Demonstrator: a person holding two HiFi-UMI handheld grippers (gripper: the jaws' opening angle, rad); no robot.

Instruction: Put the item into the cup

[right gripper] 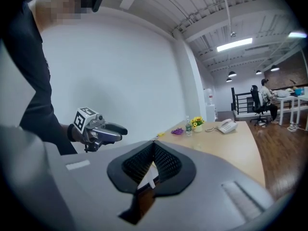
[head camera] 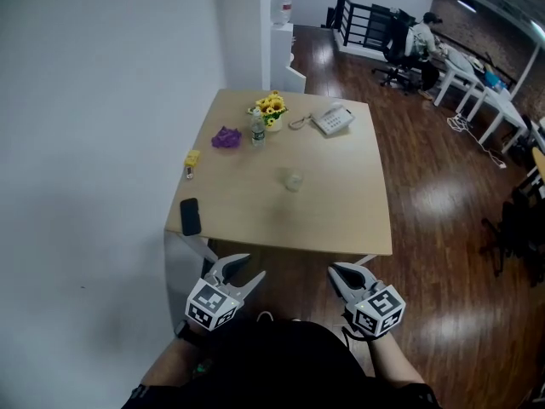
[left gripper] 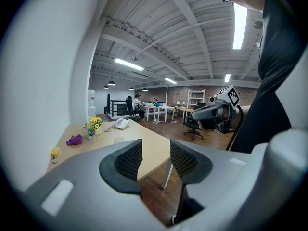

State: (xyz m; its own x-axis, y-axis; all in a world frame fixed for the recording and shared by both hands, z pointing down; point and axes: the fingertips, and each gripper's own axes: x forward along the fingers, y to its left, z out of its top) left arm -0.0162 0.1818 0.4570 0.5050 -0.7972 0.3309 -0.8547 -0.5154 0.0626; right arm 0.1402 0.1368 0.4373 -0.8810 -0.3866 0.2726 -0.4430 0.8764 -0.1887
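A small clear cup (head camera: 293,180) stands near the middle of the light wooden table (head camera: 341,220); the left gripper view shows the cup (left gripper: 118,140) too. A crumpled purple item (head camera: 226,137) lies at the far left, and a small yellow item (head camera: 192,158) sits by the left edge. Both grippers hang in front of the table's near edge, above the floor and well short of the cup. My left gripper (head camera: 252,266) is open and empty (left gripper: 155,150). My right gripper (head camera: 334,269) has its jaws together with nothing between them (right gripper: 154,146).
On the table's far side stand a water bottle (head camera: 257,129), a pot of yellow flowers (head camera: 272,109) and a white telephone (head camera: 332,119). A black phone (head camera: 190,216) lies at the near left corner. A white wall runs along the left. A seated person (head camera: 423,39) is at distant desks.
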